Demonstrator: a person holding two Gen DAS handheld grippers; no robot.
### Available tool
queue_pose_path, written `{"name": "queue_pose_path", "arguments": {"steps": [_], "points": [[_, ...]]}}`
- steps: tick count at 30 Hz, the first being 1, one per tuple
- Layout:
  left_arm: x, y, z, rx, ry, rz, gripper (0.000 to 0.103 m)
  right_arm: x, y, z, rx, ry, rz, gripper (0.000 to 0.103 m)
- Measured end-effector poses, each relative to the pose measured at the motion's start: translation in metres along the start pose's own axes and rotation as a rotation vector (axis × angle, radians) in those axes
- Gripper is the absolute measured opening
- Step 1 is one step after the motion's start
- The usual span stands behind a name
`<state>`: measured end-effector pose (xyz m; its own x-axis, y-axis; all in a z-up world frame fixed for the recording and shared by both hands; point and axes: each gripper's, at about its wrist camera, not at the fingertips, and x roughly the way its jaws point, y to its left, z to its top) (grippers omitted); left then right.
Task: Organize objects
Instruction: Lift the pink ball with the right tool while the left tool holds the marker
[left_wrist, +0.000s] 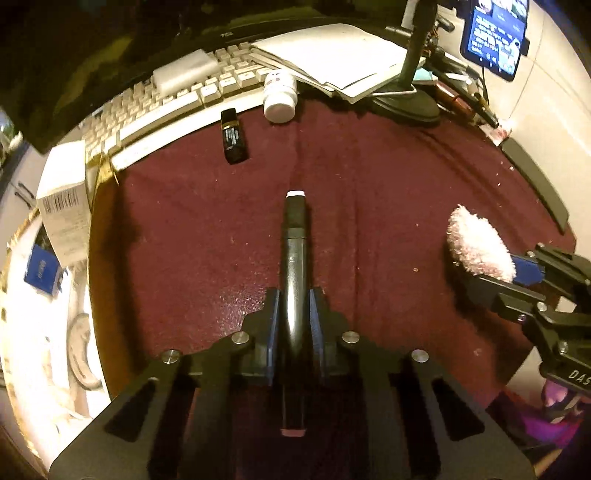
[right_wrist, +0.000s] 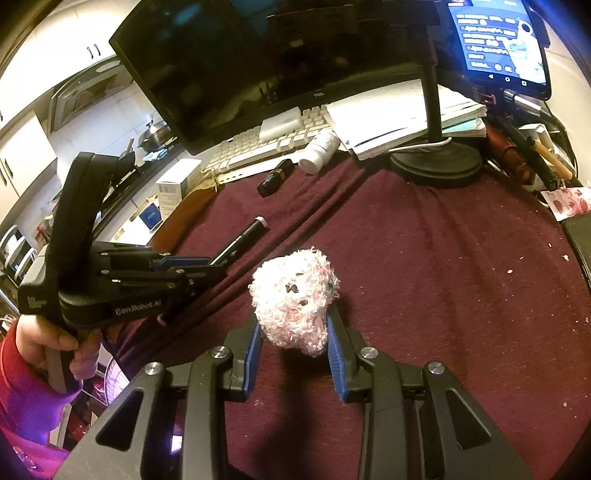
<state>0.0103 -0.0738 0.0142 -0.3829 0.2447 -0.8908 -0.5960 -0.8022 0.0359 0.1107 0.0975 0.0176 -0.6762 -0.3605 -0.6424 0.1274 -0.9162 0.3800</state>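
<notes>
1. My left gripper (left_wrist: 294, 314) is clamped on a black marker (left_wrist: 294, 258); its pads press both sides of the barrel, and the white-tipped cap points toward 12 o'clock in the left wrist view.
2. My right gripper (right_wrist: 293, 343) holds a fluffy pink-white toy (right_wrist: 293, 299) between its blue pads (right_wrist: 255, 350); the jaws stand partly apart, filled by the toy.
3. Both grippers hang over a maroon cloth (left_wrist: 388, 206). In the left wrist view the right gripper and toy sit at 3 o'clock, well apart from the marker.
4. In the right wrist view my left hand (right_wrist: 44, 343), in a red sleeve, grips the left tool's handle at 9 o'clock.
5. Farther out on the cloth, at 11 o'clock in the left wrist view, lies a small black case (left_wrist: 233, 136), and just beside it at 12 a white bottle (left_wrist: 280, 98) on its side.
6. Behind those runs a keyboard (left_wrist: 177, 99), with a stack of papers (left_wrist: 332, 55) resting on its right end.
7. A stand's black base (left_wrist: 406, 105) sits at 1 o'clock; it carries a lit phone (left_wrist: 495, 35).
8. A white box (left_wrist: 64, 206) stands at 9 o'clock off the cloth's edge.
</notes>
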Motion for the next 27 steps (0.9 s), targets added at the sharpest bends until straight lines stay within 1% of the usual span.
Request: {"name": "queue_pose_path", "arguments": {"steps": [2, 5, 6, 9, 15, 27], "points": [[-0.002, 0.004, -0.002, -0.027, -0.012, -0.009, 0.015, 0.000, 0.002, 0.000, -0.008, -0.001, 0.000, 0.033], [-0.008, 0.012, -0.006, -0.105, -0.045, -0.055, 0.015, 0.000, 0.002, 0.000, -0.010, -0.001, -0.001, 0.033], [-0.013, 0.017, -0.008, -0.143, -0.065, -0.088, 0.015, 0.000, 0.003, 0.000, -0.009, 0.000, -0.002, 0.033], [-0.025, 0.028, -0.010, -0.220, -0.112, -0.149, 0.015, 0.000, 0.003, 0.000, -0.006, 0.002, -0.001, 0.033], [-0.040, 0.038, -0.021, -0.292, -0.161, -0.211, 0.015, 0.000, 0.006, 0.001, -0.017, 0.001, -0.003, 0.033], [-0.060, 0.054, -0.040, -0.349, -0.218, -0.235, 0.014, 0.001, 0.016, 0.001, -0.038, 0.008, -0.004, 0.033]]}}
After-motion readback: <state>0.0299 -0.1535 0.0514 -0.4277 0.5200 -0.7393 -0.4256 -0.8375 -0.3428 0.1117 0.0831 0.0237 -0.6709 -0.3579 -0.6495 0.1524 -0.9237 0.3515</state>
